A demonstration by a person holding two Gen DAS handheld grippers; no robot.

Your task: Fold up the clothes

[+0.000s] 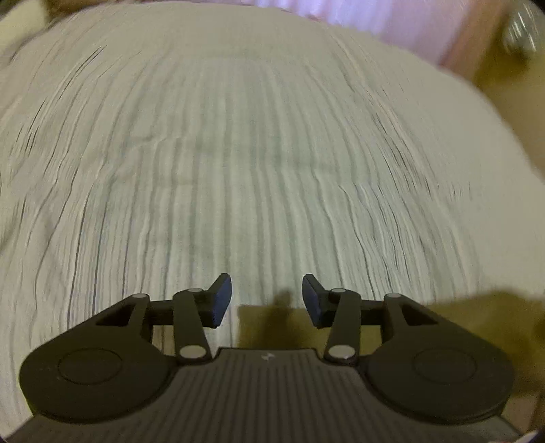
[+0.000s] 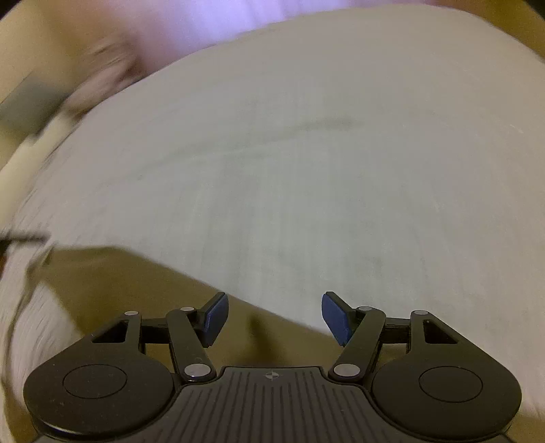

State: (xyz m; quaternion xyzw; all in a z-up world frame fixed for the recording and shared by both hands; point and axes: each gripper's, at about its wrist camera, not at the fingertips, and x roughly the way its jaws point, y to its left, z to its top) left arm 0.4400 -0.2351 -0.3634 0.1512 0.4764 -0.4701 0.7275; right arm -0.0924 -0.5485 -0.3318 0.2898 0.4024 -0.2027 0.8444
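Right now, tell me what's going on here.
A person holds two grippers over a pale crinkled garment spread flat on a yellowish surface. The left gripper and right gripper both hang open at the cloth's near edge, holding nothing. Both views are blurred, and no fold is visible yet.

Empty hand-held gripper over garment

An olive-yellow surface fills the foreground. Behind it hangs a pale pink-lilac curtain, brightly backlit and blurred.
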